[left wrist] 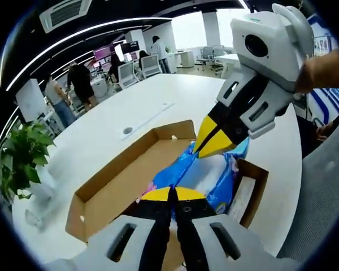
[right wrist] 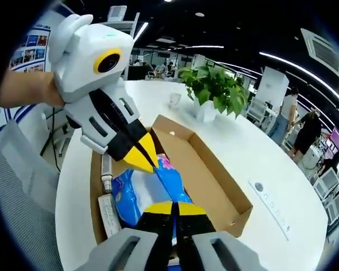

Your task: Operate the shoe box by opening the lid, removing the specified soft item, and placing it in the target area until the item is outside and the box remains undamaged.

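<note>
An open brown cardboard shoe box (left wrist: 110, 183) (right wrist: 214, 175) lies on a white table. Inside it sits a soft blue plastic package (left wrist: 217, 178) (right wrist: 138, 195) with a pink patch at one end. In the left gripper view my left gripper (left wrist: 170, 193) is shut, its yellow tips pinching the package's pink end. My right gripper (left wrist: 211, 144) comes in from the upper right, shut on the package's other end. In the right gripper view my right gripper (right wrist: 174, 208) is closed on the blue film, and the left gripper (right wrist: 145, 158) points down from the upper left.
The round white table (left wrist: 158, 96) (right wrist: 282, 186) extends around the box. A potted green plant (left wrist: 20, 158) (right wrist: 214, 87) and a small white cup (right wrist: 174, 100) stand near one edge. A grey chair (left wrist: 327, 192) is beside the table. Several people stand at desks (left wrist: 79, 84) behind.
</note>
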Available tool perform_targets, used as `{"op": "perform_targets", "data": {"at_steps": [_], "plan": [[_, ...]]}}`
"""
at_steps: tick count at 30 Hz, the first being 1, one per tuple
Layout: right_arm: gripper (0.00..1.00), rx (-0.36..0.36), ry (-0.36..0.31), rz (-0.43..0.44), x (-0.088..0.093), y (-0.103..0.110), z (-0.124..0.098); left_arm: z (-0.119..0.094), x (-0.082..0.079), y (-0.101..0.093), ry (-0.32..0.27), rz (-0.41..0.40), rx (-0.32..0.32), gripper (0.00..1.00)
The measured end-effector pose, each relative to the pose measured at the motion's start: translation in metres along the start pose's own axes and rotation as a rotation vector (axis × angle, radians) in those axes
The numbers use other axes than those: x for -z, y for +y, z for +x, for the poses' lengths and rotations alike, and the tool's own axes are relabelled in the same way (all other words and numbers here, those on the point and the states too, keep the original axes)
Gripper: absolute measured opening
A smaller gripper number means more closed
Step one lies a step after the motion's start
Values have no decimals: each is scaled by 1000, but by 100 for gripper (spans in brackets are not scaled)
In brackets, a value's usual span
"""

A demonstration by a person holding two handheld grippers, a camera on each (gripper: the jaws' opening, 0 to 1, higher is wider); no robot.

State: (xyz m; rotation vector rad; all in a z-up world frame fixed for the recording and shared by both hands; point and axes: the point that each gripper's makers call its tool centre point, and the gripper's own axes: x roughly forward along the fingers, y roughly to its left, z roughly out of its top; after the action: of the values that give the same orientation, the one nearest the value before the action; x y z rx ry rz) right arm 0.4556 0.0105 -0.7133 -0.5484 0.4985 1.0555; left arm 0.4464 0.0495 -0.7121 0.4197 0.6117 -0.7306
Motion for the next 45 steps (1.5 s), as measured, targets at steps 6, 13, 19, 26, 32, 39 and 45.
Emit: {"op": "perform_targets", "data": {"at_steps": [6,13,19,26,32,39,45], "plan": [[0,14,-10,-2,-6,-4,-13,-7,-14,-2,-15,13,-1,0],[0,28,-14,2,-6,-9,-31,-9,-31,-10,-26,32,19,0],[0,47,-15,9,-4,-16,-48,-8,-47,-19,-32,46,41,0],[0,79,-14,22,3,-29,-71,-2,-68,-31,-47,74,68,0],[0,105,1,35,16,-38,-87,12,-82,-47,-56,86,105,0],[0,132,26,47,37,-49,-103,25,-95,-64,-57,105,136,0],[0,149,45,55,52,-55,-113,37,-104,-78,-58,112,163,0]]}}
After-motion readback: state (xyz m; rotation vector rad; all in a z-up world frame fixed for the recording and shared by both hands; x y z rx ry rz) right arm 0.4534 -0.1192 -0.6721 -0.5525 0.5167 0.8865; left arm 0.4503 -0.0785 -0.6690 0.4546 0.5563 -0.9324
